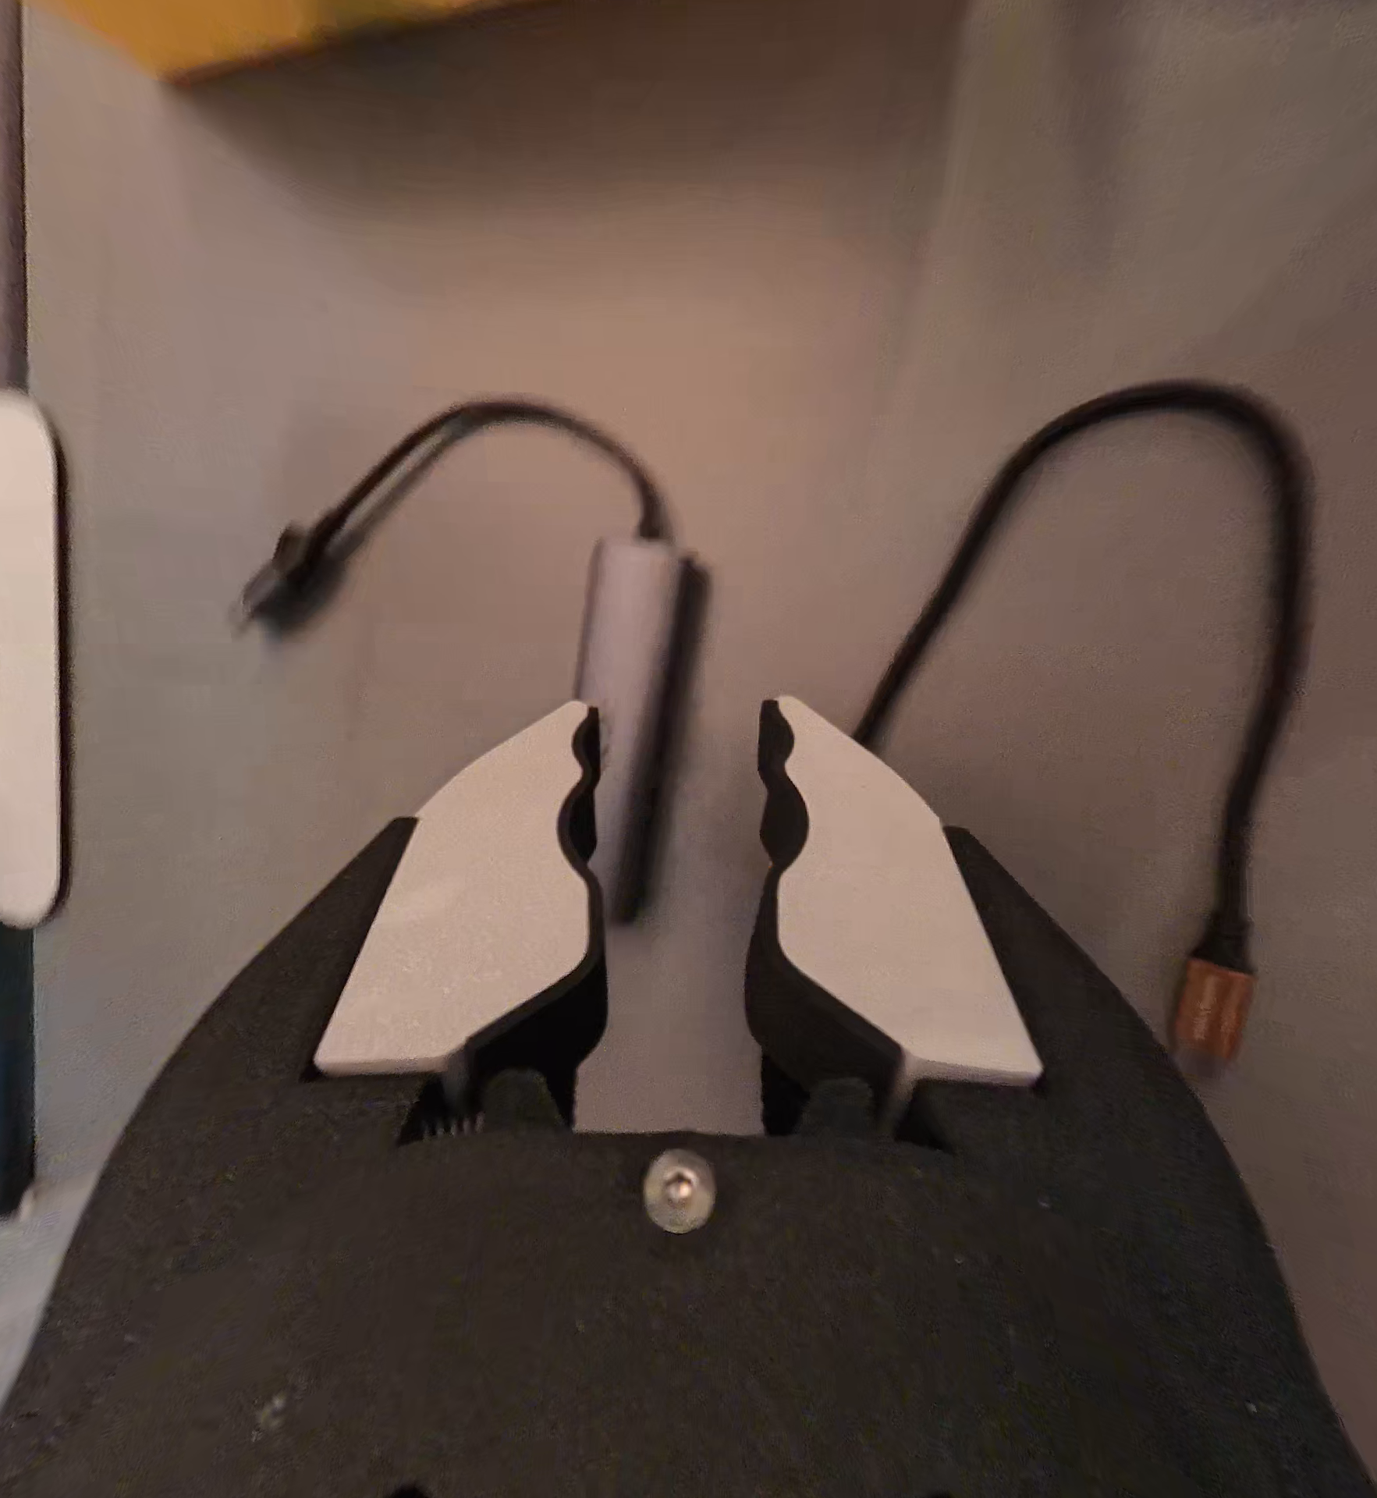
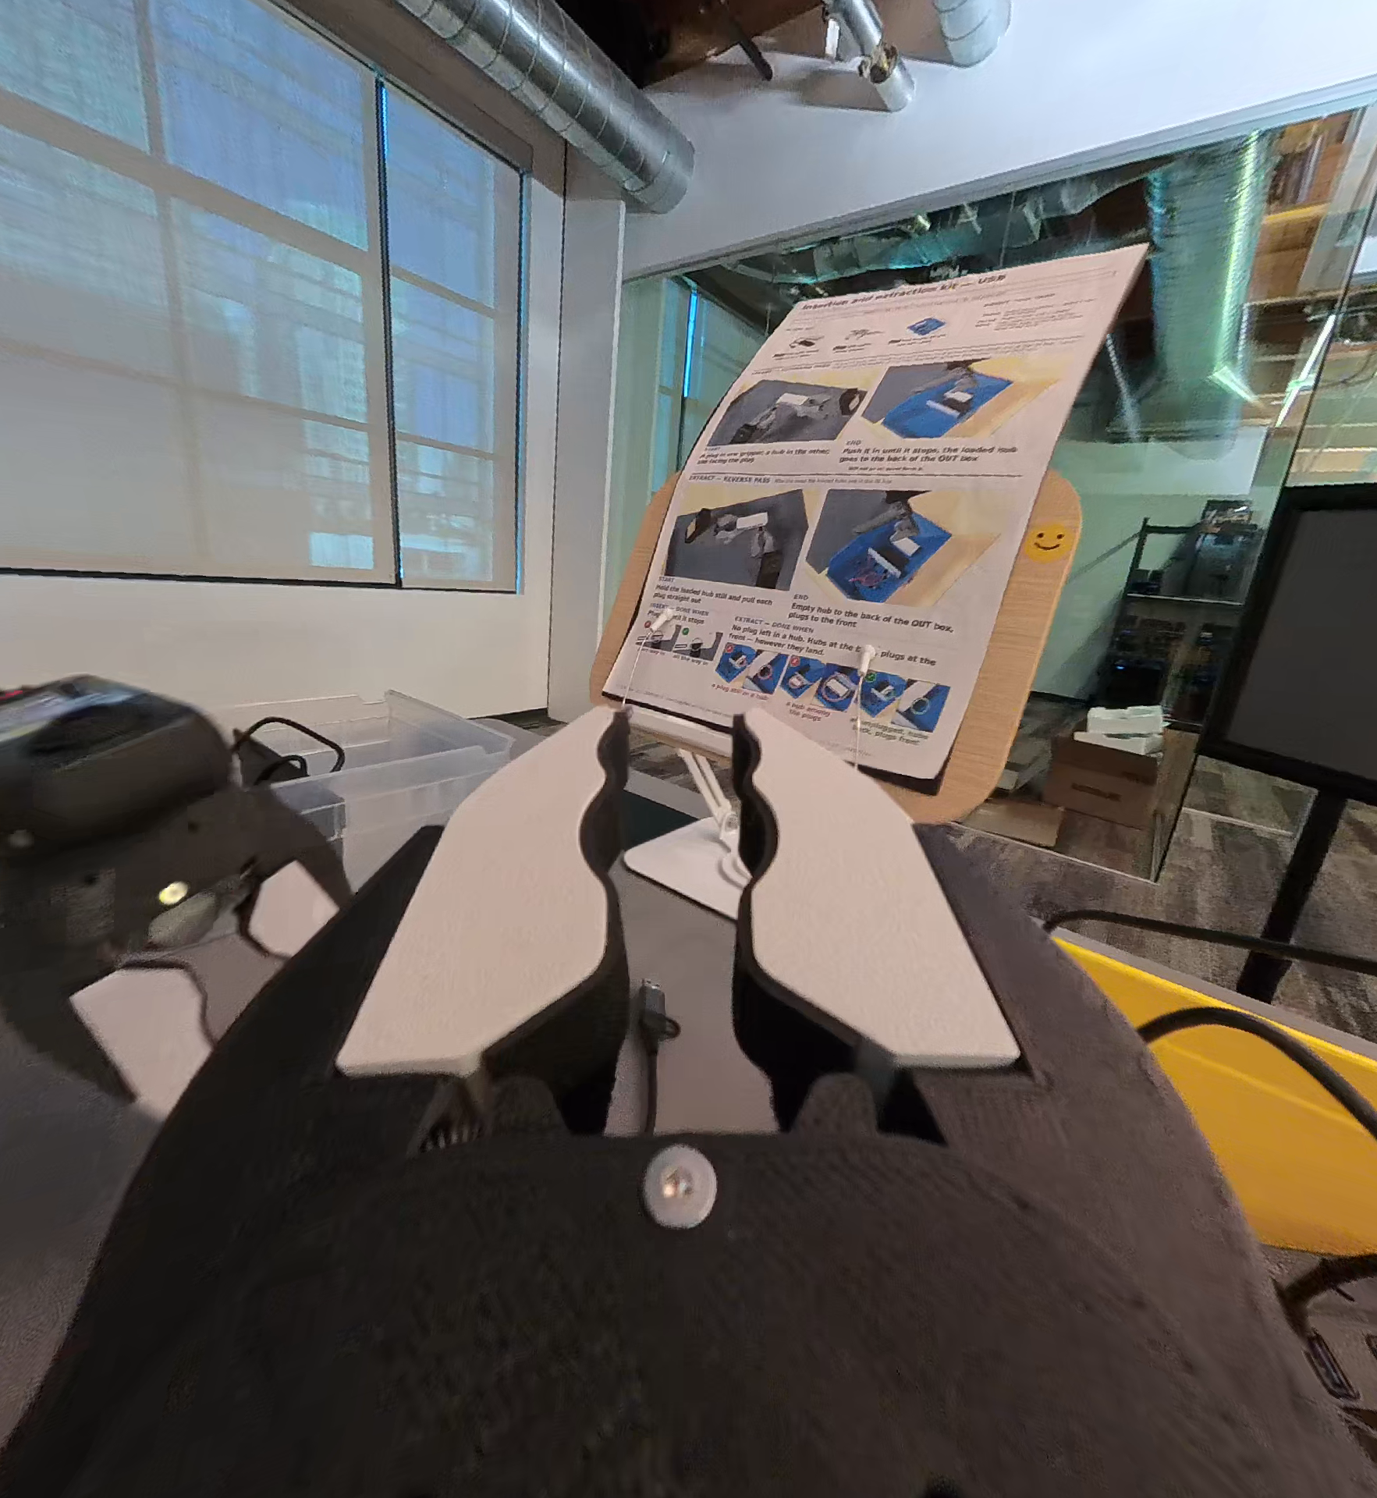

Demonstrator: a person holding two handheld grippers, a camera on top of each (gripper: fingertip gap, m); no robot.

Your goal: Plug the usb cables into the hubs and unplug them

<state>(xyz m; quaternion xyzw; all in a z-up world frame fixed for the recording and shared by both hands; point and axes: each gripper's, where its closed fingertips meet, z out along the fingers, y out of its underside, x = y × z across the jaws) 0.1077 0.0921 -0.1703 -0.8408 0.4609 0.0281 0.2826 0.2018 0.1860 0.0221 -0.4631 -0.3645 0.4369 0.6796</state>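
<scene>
**No plug seated; work barely begun**

The left gripper (image 1: 678, 713) stood narrowly parted and empty above the grey hub (image 1: 638, 713), which lay on the grey table (image 1: 993, 284). A loose black cable (image 1: 1106, 519) lay just beside it, unplugged. The right gripper (image 2: 678, 729) was also parted, empty, and raised away. All plugging and unplugging appeared outstanding.

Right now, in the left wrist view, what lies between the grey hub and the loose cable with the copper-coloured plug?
Only bare grey table surface and the left gripper's own right finger. The grey hub and loose cable lie apart.
</scene>
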